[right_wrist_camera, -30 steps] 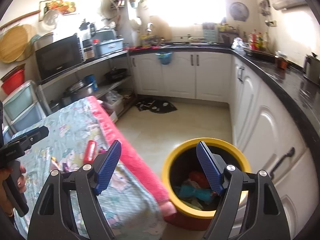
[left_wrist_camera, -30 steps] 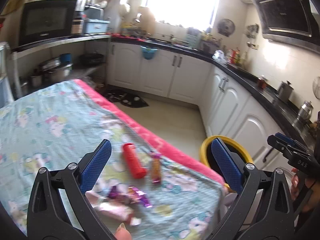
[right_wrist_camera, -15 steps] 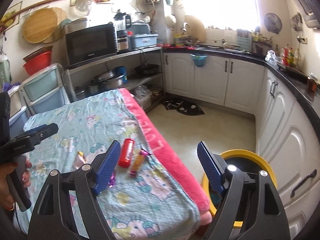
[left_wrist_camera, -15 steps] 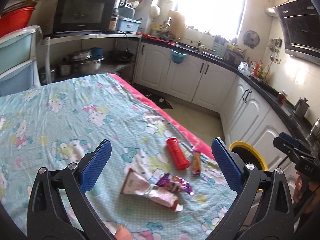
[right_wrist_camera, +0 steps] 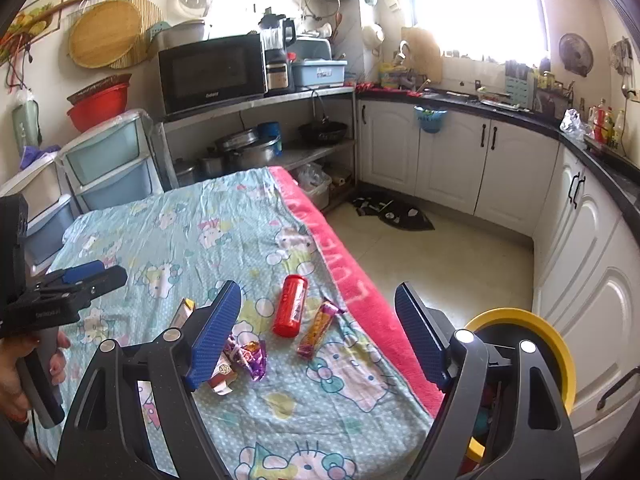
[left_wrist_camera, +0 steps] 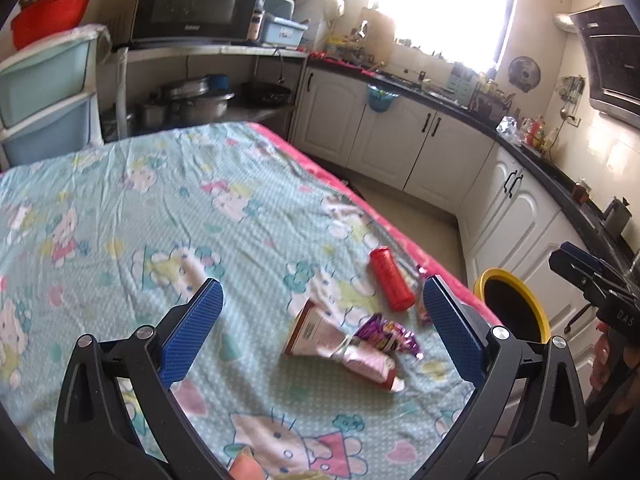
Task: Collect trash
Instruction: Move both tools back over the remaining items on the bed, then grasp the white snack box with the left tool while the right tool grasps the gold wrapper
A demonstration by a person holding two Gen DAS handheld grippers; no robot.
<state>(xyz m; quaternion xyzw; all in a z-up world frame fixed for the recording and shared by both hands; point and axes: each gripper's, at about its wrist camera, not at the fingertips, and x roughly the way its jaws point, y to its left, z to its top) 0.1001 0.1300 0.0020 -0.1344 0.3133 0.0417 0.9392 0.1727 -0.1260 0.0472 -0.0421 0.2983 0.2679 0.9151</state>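
While both grippers hang over the table, four pieces of trash lie in a loose cluster near its pink edge.

Table: covered by a pale blue cartoon-print cloth [left_wrist_camera: 168, 216] with a pink border [right_wrist_camera: 340, 264] along the side facing the floor.
Red can [left_wrist_camera: 391, 283]: small cylinder, lying on its side, label partly readable only as print; nearest the pink border among the larger pieces.
Orange wrapper [right_wrist_camera: 319, 329]: long, narrow snack bar pack, pink ends, lying just beside the red can, apart from it.
Purple wrapper [left_wrist_camera: 387, 334]: crumpled foil, shiny, touching the pink tube.
Pink tube [left_wrist_camera: 340, 342]: flattened, creased at the middle, red cap end toward the near table edge, printed label at the wide end.
Bin [right_wrist_camera: 532, 344]: yellow rim, dark inside, on the floor just beside the table's corner, below the white cabinets.
Left gripper [left_wrist_camera: 322, 328]: blue pads spread wide, nothing between them; pink tube and purple wrapper lie below the gap.
Right gripper [right_wrist_camera: 318, 330]: pads spread wide, empty, above the red can and orange wrapper.
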